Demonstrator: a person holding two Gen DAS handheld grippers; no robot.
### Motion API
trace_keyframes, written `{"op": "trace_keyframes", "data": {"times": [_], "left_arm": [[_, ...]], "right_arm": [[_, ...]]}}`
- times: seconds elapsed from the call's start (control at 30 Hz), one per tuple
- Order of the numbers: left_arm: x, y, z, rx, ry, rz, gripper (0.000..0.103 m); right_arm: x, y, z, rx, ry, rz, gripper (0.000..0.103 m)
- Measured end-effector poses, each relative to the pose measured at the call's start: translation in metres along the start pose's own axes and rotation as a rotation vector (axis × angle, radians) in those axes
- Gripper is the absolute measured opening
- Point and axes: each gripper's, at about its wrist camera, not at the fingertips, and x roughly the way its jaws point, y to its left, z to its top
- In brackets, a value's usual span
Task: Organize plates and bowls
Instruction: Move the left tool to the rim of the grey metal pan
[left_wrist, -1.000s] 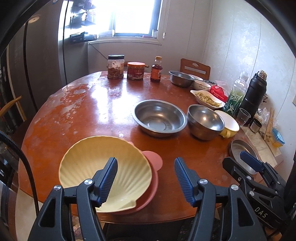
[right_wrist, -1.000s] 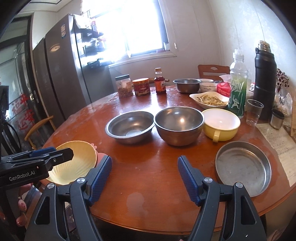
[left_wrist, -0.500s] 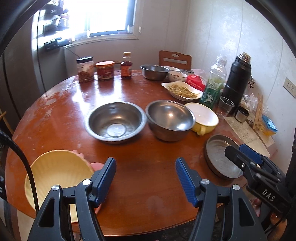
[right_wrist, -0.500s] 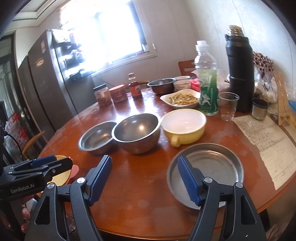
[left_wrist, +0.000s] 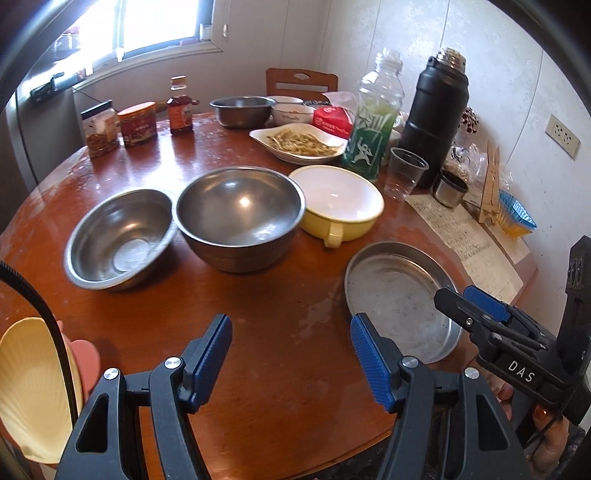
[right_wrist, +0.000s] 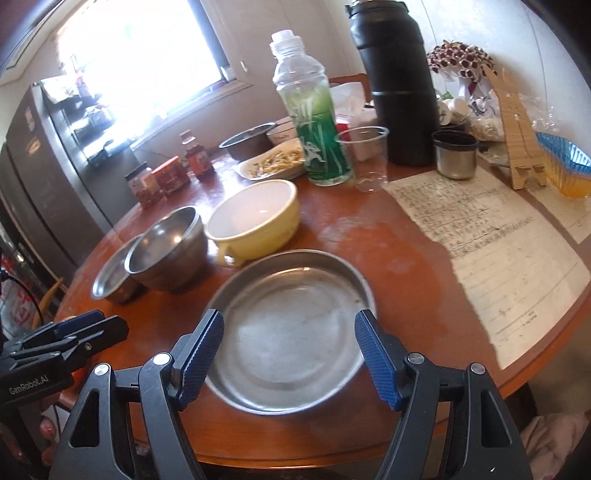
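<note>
Round brown worktop (left_wrist: 288, 295), glossy, worn in patches. Left gripper (left_wrist: 291, 354) hovered over bare wood at lower centre of the left wrist view, jaws apart, nothing between them. Right gripper (right_wrist: 288, 350) hung low over the flat steel pan (right_wrist: 291, 332) at lower centre of its own view, jaws apart, straddling the pan's near half; contact could not be told.

Mid-frame in the left wrist view, in a row: shallow steel bowl (left_wrist: 120, 240), deep steel bowl (left_wrist: 240, 218) touching it, then yellow handled bowl (left_wrist: 340, 203) just beside. Shell-shaped yellow plate (left_wrist: 33, 384) sat on a pink plate (left_wrist: 86, 358) at the lower left edge. Dish of food (left_wrist: 299, 142), green bottle (left_wrist: 373, 125) and black flask (left_wrist: 432, 114) stood upper right.
</note>
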Motion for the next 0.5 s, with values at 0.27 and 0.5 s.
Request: {"op": "trace_keyframes", "data": {"times": [0.27,0.5], "left_arm": [[0.026,-0.014,0.002,0.017,0.034,-0.027,0.066],[0.043,-0.021,0.000,0.028,0.060,-0.038,0.066]], "right_arm": [[0.004,-0.014,-0.004,-0.024,-0.015,-0.050,0.068],[0.012,-0.020,-0.010,-0.024,-0.014,-0.051,0.044]]}}
